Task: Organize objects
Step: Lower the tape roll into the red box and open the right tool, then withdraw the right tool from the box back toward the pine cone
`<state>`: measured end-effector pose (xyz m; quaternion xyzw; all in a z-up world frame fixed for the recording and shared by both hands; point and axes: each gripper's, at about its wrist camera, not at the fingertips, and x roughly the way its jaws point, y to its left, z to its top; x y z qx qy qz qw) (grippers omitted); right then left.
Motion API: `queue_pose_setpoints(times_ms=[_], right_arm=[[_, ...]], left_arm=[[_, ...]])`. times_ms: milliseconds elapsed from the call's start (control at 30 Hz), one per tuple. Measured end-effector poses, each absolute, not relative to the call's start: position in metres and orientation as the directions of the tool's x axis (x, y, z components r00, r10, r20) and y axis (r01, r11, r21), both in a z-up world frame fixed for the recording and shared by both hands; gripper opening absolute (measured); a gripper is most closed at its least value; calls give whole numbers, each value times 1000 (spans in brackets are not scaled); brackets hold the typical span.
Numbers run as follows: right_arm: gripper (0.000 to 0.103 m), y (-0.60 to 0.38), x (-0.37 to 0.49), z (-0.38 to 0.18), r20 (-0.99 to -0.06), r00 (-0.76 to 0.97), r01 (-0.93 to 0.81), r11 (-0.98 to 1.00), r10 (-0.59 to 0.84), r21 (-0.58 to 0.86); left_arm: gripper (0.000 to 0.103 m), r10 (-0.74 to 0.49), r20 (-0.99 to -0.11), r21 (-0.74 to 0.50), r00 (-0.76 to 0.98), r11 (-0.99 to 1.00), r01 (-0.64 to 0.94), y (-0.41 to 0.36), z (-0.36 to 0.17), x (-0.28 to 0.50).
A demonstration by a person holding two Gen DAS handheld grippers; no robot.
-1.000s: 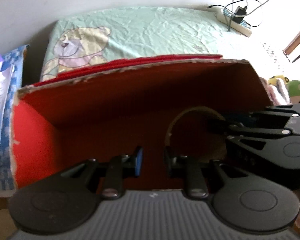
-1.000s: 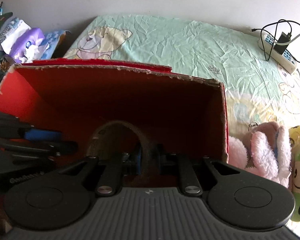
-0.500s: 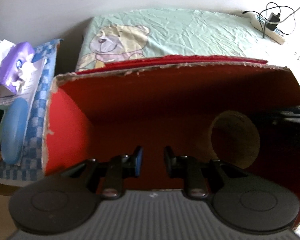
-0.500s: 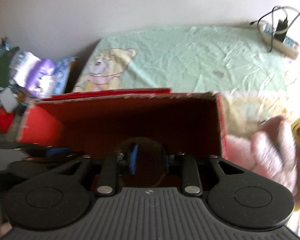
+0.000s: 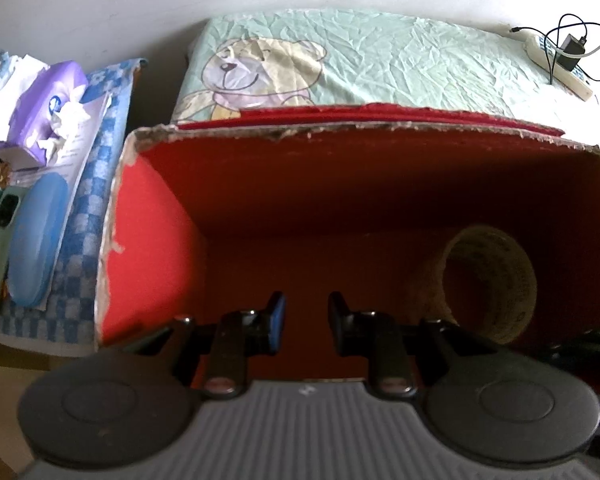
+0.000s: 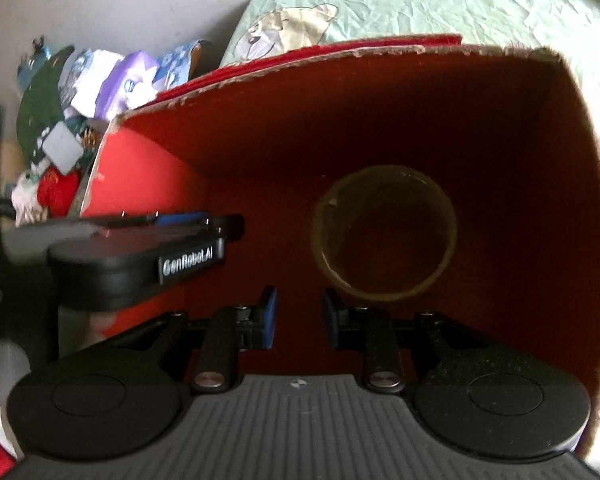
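The tape roll (image 6: pixel 384 232) lies flat on the red box (image 6: pixel 380 112) floor, just beyond the right tongs (image 6: pixel 296 320), slightly right. Both right and left tongs (image 5: pixel 303 322) are released, empty.

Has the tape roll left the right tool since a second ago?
Yes. The tape roll now lies in the red box, ahead of the open right tool.

Red box (image 5: pixel 152 240) – brown tape roll (image 5: pixel 496 280) inside; mint sheet (image 5: pixel 400 64) with beige bear print; blue-white checked cloth (image 5: pixel 88 200).
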<state>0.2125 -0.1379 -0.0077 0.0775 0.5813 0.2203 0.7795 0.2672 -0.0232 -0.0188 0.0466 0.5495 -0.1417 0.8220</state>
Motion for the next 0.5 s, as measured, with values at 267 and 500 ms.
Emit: queue_pose_setpoints(times_ms=[267, 500], right_arm=[[27, -136, 210, -12, -886, 264, -221, 918, 381, 329], [27, -157, 218, -9, -896, 318, -164, 949, 310, 270]], left_arm=[[27, -171, -917, -76, 361, 962, 263, -22, -20, 268], [28, -168, -914, -66, 370, 960, 273, -26, -20, 265]])
